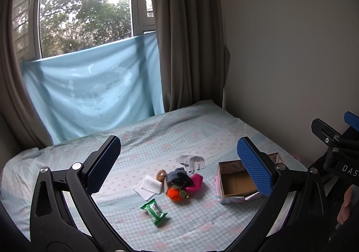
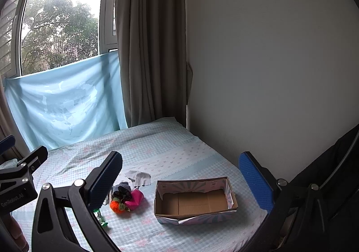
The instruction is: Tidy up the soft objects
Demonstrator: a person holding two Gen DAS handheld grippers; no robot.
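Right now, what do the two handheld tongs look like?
Both the left tongs and the right tongs have black, finely speckled frames with silver pivot bolts, and flat fingers faced with blue dimpled pads. White lettering marks each body. No cables show.

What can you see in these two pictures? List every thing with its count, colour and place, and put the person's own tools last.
box: one, brown inside, patterned outside, empty, on the bed at right
white cloth: one, folded, left of the pile
grey cloth: one, behind the pile
dark cloth: one, navy, middle of the pile
pink pouch: one, right side of the pile
orange pompom: one, front of the pile
green packet: one, nearest the camera
bed: one, pale blue checked sheet
curtain: one, grey-brown, beside the window
left gripper: one, black with blue pads, open
right gripper: one, same colours, open
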